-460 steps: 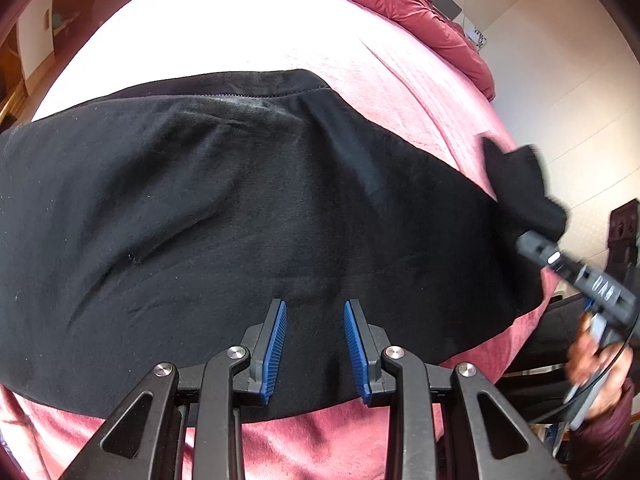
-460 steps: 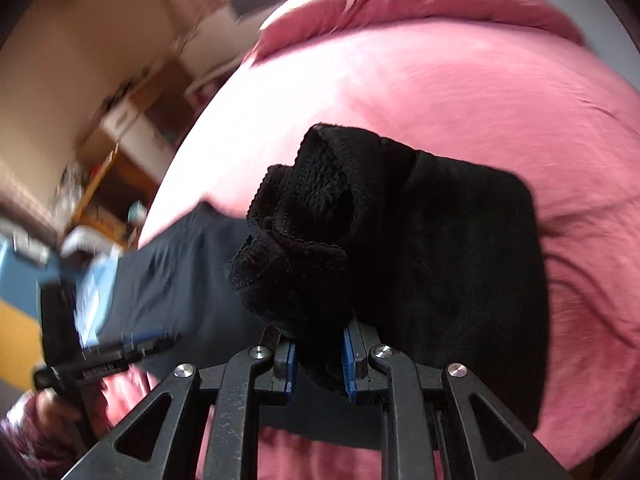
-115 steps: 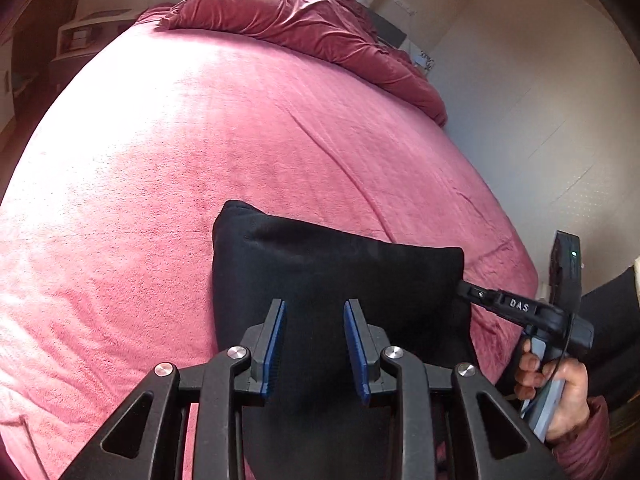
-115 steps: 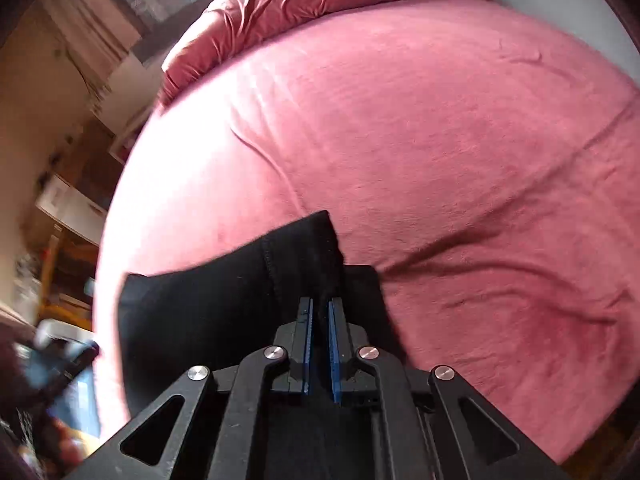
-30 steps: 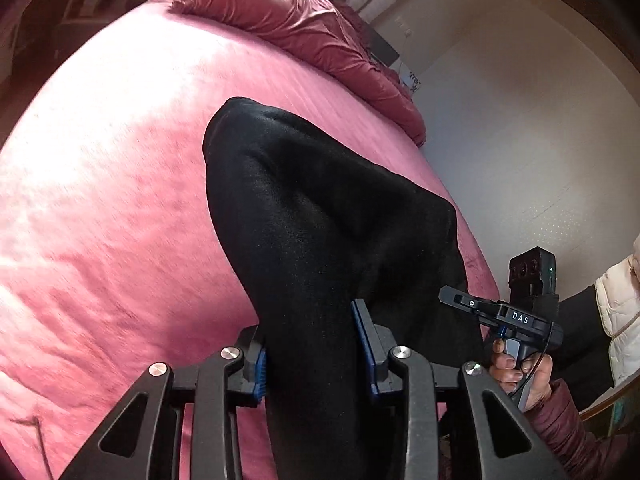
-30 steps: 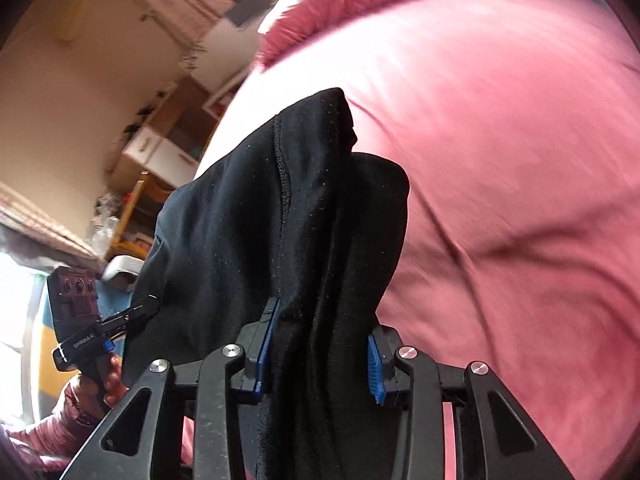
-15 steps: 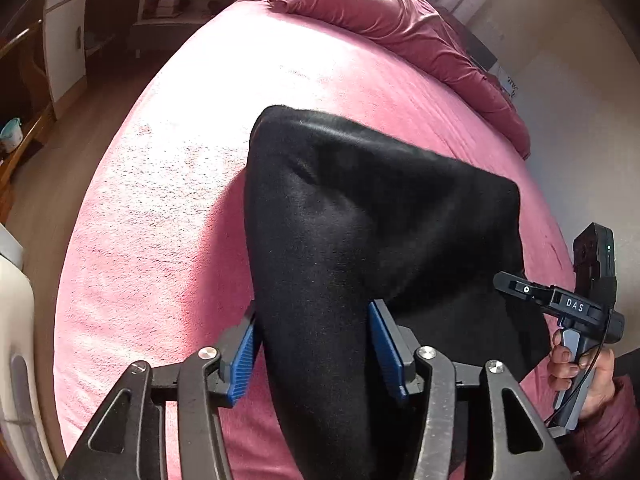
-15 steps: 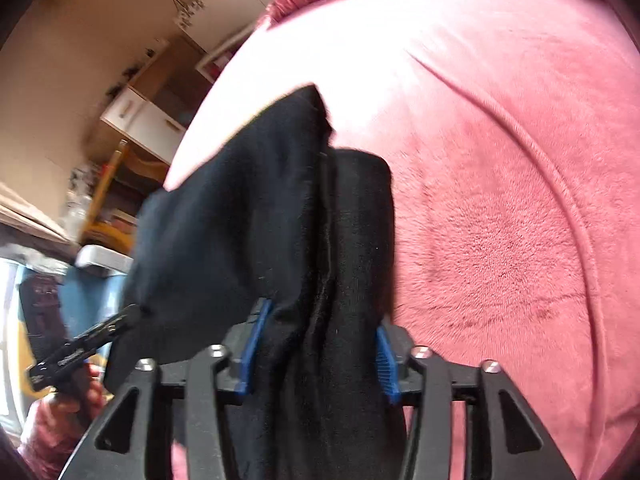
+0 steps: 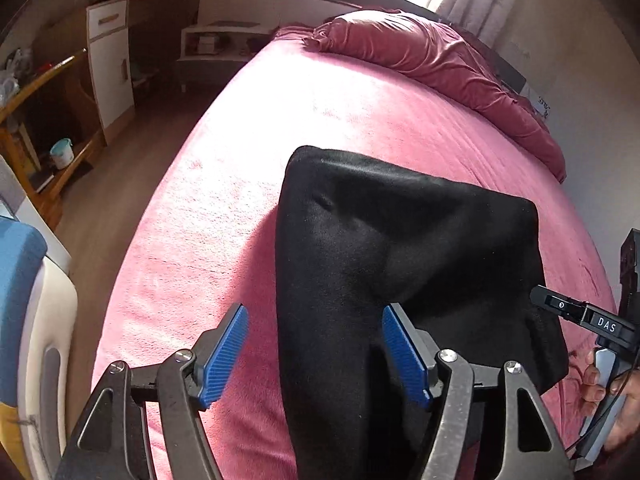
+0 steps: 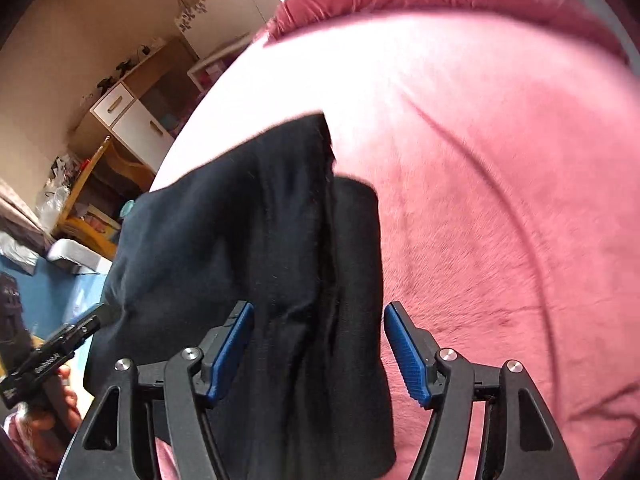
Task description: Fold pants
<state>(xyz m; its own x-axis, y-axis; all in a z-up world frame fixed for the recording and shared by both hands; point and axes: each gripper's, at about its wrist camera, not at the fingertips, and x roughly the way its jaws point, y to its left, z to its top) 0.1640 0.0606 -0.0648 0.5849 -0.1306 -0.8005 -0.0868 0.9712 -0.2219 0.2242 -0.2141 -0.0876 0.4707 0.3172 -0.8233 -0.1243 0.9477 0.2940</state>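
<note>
Pink plush bedding is stretching across the bed (image 9: 360, 120), and the folded black soft-knit pants (image 9: 400, 248) are lying bunched on it near the front edge. Both the left tongs (image 9: 316, 354) and right tongs (image 10: 318, 350) are standing wide open astride the cloth, gripping nothing. Light and limp, it is probably best pinched through all layers at the near corners.

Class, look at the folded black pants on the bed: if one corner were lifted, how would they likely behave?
The black pants would probably flop and sag: the fabric already drapes and creases between the open left tongs. The layers may slide apart, since their edges sit uneven between the open right tongs. They should not roll.
</note>
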